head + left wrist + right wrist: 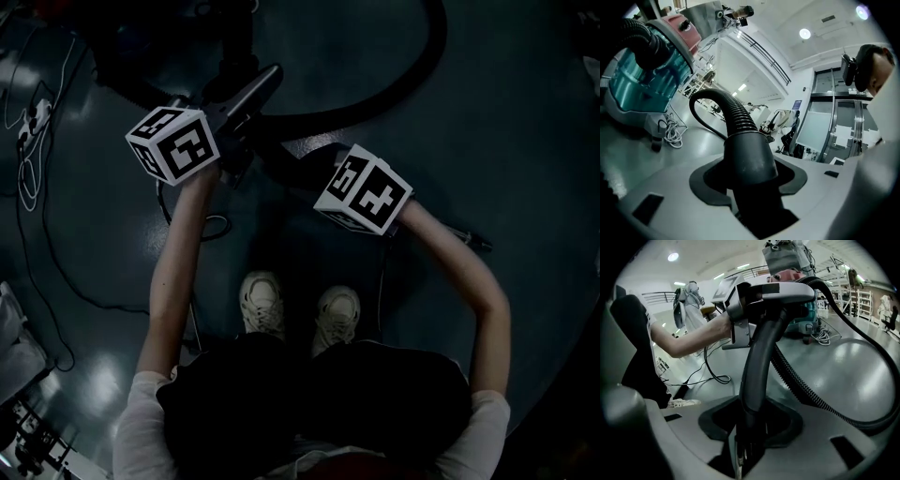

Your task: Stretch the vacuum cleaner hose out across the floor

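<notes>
1. Left gripper (750, 187) is clamped on the smooth black cuff (747, 154) where the hose ends. The right gripper (749, 427) is closed round the curved dark-grey handle tube (757, 357) next along. Both jaw pairs are filled by what they hold.
2. Glossy dark grey floor (506, 141) spreads all round the standing person, catching the ceiling lights.
3. Canister vacuum cleaner (642, 75), with a teal see-through body, pink top and grey base, sits on the floor ahead and to the left of the left gripper.
4. Ribbed black vacuum hose (412, 84) lies in a wide bend across the floor in front of the person. It is curved, not straight, and rises to the cuff held up between the two grippers.
5. Black-and-white marker cubes (173, 142) top both grippers, well apart from each other.
6. Pale lace-up shoes (262, 302) stand side by side below the grippers.
7. Coiled white cable (672, 133) lies on the floor just beside the canister's base.
</notes>
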Available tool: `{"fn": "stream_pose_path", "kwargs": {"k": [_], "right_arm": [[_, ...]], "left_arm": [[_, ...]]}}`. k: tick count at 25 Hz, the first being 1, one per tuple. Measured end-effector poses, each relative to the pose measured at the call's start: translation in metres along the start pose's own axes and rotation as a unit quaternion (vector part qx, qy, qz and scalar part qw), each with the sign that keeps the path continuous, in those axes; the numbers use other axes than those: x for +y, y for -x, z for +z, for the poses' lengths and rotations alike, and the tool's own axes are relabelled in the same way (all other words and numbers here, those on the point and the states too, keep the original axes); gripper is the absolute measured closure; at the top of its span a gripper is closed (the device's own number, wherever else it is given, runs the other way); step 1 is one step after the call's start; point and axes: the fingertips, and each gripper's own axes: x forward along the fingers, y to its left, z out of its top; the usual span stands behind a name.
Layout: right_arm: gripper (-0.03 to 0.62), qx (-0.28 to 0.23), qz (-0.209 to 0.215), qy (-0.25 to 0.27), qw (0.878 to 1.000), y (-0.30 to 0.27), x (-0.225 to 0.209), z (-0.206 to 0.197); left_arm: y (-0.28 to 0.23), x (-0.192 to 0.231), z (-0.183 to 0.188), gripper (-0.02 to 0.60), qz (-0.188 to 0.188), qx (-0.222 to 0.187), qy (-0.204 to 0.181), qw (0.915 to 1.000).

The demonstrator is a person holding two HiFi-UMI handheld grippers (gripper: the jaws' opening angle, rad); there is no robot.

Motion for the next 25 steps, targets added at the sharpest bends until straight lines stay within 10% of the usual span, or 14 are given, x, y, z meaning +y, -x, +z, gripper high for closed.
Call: {"fn": "stream_pose_path", "kwargs": {"k": [10,13,15,20,25], "right_arm": [[0.431,-0.031,-0.016,0.026,0.999,0.018,0.017,0.031],[0.431,-0.050,-0.011,0.033,0.998,0.031,0.018,0.040],[0.431,-0.061,-0.029,0.028,0.997,0.036,0.004,0.047],[0.431,-0.066,-0.073,0.009,0.995,0.045,-0.031,0.051],[0.431,-0.081,-0.104,-0.001,0.991,0.048,-0.046,0.059]], "left_arm": [[0.017,-0.017,0.031,0.354,-0.065,-0.017,0.034,0.9971],[0.033,-0.020,0.056,0.354,-0.191,-0.103,0.202,0.9551],[0.045,-0.009,0.067,0.354,-0.198,-0.158,0.248,0.9349],[0.040,-0.022,0.018,0.354,-0.084,-0.073,0.090,0.9897],[0.033,-0.031,0.000,0.354,-0.031,-0.058,0.004,0.9979]]}}
